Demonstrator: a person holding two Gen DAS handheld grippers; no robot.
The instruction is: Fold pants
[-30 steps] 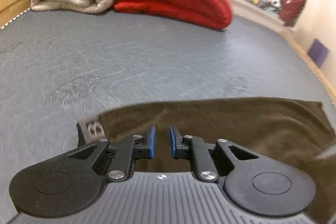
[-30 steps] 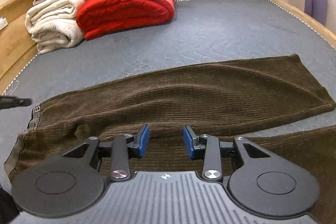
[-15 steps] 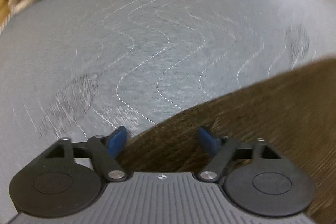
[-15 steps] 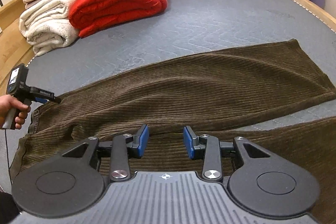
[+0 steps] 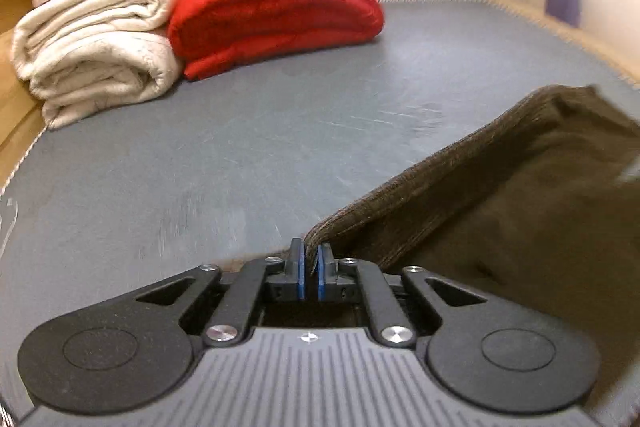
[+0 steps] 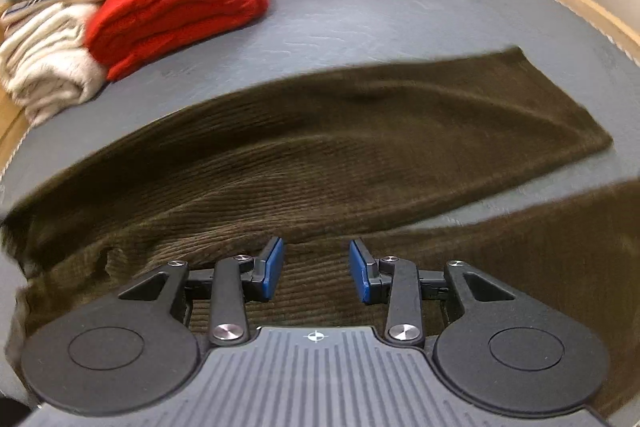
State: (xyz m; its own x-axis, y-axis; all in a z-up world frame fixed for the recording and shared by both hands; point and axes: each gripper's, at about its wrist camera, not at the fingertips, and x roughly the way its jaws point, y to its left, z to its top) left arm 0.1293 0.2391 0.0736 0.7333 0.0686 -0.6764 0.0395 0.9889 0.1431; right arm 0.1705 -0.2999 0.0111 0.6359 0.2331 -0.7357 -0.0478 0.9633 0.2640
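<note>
The brown corduroy pants (image 6: 320, 155) lie spread across the grey bed (image 6: 400, 11), one leg stretching from about nine o'clock to three o'clock in the right wrist view and the second leg running off toward four o'clock, with a strip of bare mattress between them. The step in hand looks like the first fold: one edge of the pants is pinched and raised so that the one leg can be brought over onto the other. The left tongs (image 5: 310, 265) are fully closed, and a corner of brown cloth (image 5: 500, 195) is caught between the blue pads, rising from them toward two o'clock in a taut, lifted ridge. The right tongs (image 6: 316, 273) stand partly open just above the cloth near where the legs meet; nothing sits between the pads, and whether their tips touch the fabric I cannot tell. The next move probably calls for the right tongs to close on the near cloth, so both ends travel together and the legs land edge on edge without a twist. At about ten o'clock, well apart from the pants, a red blanket (image 6: 180, 3) and a cream blanket (image 6: 44, 67) sit folded.
</note>
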